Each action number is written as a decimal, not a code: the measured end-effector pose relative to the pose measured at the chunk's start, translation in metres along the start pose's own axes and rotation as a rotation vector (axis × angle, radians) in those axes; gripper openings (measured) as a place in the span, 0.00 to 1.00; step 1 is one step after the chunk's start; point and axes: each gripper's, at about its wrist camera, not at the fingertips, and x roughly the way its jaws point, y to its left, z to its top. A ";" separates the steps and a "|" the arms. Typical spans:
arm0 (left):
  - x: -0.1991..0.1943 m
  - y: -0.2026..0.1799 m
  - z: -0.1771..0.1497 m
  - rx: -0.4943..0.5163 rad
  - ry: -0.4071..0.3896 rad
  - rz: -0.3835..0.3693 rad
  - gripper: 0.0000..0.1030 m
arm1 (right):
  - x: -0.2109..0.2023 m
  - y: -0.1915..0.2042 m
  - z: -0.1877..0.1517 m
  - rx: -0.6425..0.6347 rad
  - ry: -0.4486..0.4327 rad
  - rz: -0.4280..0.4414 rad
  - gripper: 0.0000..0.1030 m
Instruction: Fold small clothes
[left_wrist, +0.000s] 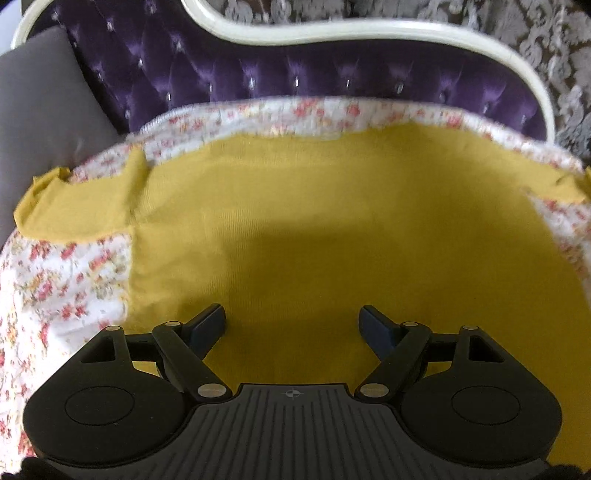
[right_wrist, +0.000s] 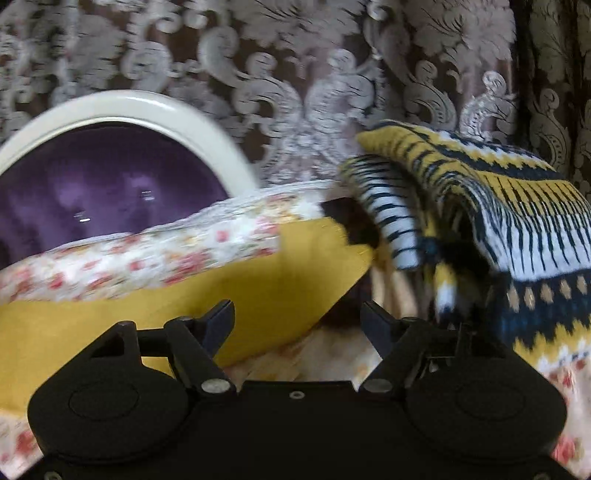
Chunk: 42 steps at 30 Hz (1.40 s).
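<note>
Over the flowered bedsheet (left_wrist: 55, 280), my left gripper (left_wrist: 293, 321) hangs with fingers apart above the mustard shirt (left_wrist: 314, 221) spread flat. On the right camera, my right gripper (right_wrist: 297, 317) gapes empty beside a patterned sweater (right_wrist: 517, 229).

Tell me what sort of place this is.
Most likely a home bedroom or sitting room: a purple tufted backrest with a cream curved frame, a floral cover under the yellow garment, and ornate damask drapery behind.

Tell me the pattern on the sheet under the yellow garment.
White sheet with small red-pink flowers, clearest in the left wrist view.
</note>
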 end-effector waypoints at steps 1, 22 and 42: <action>0.002 0.001 -0.002 -0.006 -0.001 -0.005 0.78 | 0.006 -0.003 0.001 0.007 0.002 -0.012 0.75; 0.005 0.019 -0.001 -0.024 -0.023 -0.093 0.70 | -0.077 0.115 0.063 -0.075 -0.134 0.388 0.13; -0.015 0.095 0.000 -0.117 -0.088 -0.071 0.70 | -0.164 0.416 -0.109 -0.436 0.164 1.072 0.46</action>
